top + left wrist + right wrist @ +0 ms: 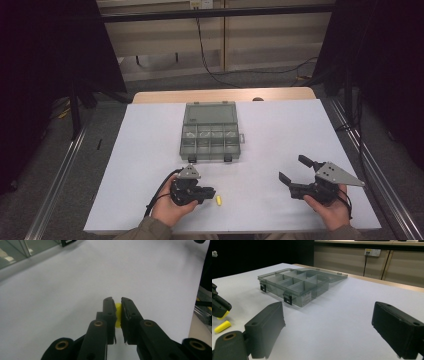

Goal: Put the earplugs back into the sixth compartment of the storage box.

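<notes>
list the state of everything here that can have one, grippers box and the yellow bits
left gripper: shut on a small yellow piece, low over the table
second yellow piece: loose, lying flat on the white table beside the left gripper
right gripper: open, nothing between its jaws
compartment box: open, lid folded back flat, front latches undone

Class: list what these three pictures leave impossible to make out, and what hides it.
High view: the pale bits in the organiser box are too small to identify.
Left gripper view: the left claw covers most of the yellow piece, so its shape is unclear.
</notes>
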A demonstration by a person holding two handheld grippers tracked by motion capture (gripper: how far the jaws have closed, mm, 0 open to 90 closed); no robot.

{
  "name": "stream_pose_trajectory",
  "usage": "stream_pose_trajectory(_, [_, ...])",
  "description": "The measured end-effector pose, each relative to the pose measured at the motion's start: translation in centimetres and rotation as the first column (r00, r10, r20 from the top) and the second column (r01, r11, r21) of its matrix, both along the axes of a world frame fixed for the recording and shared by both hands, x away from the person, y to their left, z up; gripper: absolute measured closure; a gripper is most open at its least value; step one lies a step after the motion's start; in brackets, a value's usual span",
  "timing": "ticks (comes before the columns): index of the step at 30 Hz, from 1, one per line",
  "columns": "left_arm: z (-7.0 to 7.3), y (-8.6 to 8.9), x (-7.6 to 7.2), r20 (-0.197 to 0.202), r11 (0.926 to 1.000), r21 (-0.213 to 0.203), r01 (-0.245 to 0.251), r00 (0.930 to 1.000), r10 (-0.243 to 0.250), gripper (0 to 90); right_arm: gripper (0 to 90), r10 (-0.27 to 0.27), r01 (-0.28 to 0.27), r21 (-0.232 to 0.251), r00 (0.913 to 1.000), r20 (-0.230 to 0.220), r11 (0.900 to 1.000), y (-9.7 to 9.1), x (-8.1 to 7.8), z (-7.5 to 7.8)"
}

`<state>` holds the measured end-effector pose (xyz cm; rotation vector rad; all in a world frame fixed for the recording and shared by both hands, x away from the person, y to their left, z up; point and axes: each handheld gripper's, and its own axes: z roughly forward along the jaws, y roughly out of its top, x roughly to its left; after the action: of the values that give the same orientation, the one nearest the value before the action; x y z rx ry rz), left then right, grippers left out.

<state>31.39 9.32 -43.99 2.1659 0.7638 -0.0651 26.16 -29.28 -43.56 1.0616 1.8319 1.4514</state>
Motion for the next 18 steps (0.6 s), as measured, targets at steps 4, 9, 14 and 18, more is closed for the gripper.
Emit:
stream_pose_trajectory(4, [0.3,0.4,0.4,-0.002,0.9997,-0.005,-0.026,0.9997,0.026,82.4,9.5,-0.002,0.002,0.004,1.0000,0.005,1.0000,-0.1,0.0,0.1])
stream_pose_trajectory(9, [1.0,0.8,1.0,0.018,0.9982,-0.017,-0.058,0.9982,0.058,82.4,8.4,-0.011,0.011,0.013,0.9999,0.009,0.9999,-0.3,-0.1,0.1])
stream_pose_trajectory(14, [1.3,0.9,1.5,0.012,0.9967,-0.022,-0.079,0.9968,0.079,82.5,7.3,-0.013,0.013,0.017,0.9999,0.009,0.9998,-0.3,-0.2,0.0])
stream_pose_trajectory(18, [1.3,0.9,1.8,0.005,0.9955,-0.023,-0.092,0.9957,0.092,82.5,5.8,-0.016,0.015,0.019,0.9998,0.011,0.9997,-0.3,-0.2,0.0])
